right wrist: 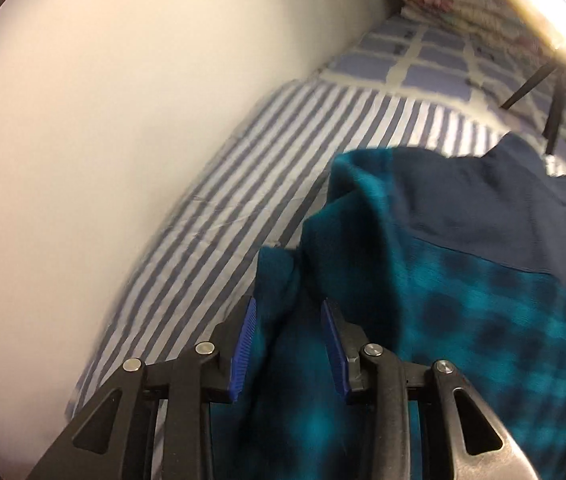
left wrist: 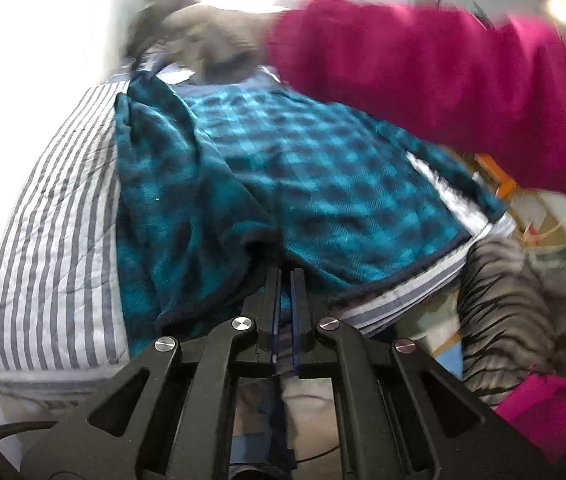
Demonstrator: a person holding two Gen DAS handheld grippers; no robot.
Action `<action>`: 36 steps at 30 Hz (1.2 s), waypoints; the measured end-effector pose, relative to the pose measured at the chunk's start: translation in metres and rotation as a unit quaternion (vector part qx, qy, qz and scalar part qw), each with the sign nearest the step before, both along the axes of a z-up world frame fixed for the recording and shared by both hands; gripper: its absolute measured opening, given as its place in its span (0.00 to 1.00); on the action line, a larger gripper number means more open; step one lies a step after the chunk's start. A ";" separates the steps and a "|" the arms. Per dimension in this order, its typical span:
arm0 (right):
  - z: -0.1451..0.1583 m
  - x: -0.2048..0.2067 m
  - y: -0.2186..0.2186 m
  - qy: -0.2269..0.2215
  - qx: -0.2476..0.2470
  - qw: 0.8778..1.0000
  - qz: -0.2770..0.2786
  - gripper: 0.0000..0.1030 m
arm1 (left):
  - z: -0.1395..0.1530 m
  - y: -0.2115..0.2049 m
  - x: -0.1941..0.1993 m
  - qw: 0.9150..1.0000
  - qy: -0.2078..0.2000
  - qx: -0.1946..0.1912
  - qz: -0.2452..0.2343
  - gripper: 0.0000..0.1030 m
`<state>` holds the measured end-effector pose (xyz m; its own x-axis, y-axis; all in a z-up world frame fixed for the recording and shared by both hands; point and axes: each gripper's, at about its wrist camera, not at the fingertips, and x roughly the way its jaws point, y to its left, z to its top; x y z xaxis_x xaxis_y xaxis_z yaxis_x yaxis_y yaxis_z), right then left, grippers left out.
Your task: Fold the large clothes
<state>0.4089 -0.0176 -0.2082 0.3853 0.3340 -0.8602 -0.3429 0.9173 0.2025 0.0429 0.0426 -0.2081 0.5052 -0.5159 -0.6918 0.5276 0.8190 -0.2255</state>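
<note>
Left jaws pinch the teal checked garment (left wrist: 303, 184); right jaws gape, cloth between.

The left wrist camera sits just behind the left gripper (left wrist: 285, 276) and looks forward and down along its fingers, close over the near edge of the teal checked garment (left wrist: 323, 184) on the striped bed cover (left wrist: 55, 240), with a magenta sleeve (left wrist: 443, 76) crossing the upper right. The right wrist camera rides behind the right gripper (right wrist: 287, 310), tilted more steeply down, very near the same garment (right wrist: 463, 312), facing the pale wall (right wrist: 103, 120). Both views share the garment and the striped cover (right wrist: 243, 200).
</note>
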 end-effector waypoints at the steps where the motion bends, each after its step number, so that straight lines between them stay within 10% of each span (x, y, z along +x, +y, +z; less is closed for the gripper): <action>1: 0.013 -0.012 -0.008 -0.011 0.002 1.000 0.002 0.34 | 0.005 0.007 -0.003 1.000 -0.001 -0.012 0.006 0.01; 11: 0.115 -0.172 -0.112 -0.074 0.065 0.995 0.004 0.44 | 0.019 0.065 0.004 0.992 0.034 -0.084 0.090 0.15; 13: 0.116 -0.206 -0.126 -0.078 0.070 0.995 0.001 0.60 | 0.012 0.074 0.017 0.987 0.064 -0.105 0.101 0.41; 22: 0.021 -0.300 -0.112 0.028 0.066 0.997 0.024 0.63 | -0.061 0.109 0.066 0.930 0.234 -0.210 0.189 0.45; 30: -0.048 -0.310 -0.100 0.093 0.085 0.992 0.006 0.61 | -0.093 0.097 0.078 0.909 0.280 -0.237 0.196 0.36; 32: -0.058 -0.309 -0.103 0.108 0.104 0.989 -0.004 0.55 | -0.095 0.091 0.083 0.909 0.277 -0.239 0.199 0.11; 36: -0.075 -0.308 -0.101 0.130 0.134 0.982 0.002 0.10 | -0.077 0.078 0.078 0.931 0.224 -0.208 0.200 0.04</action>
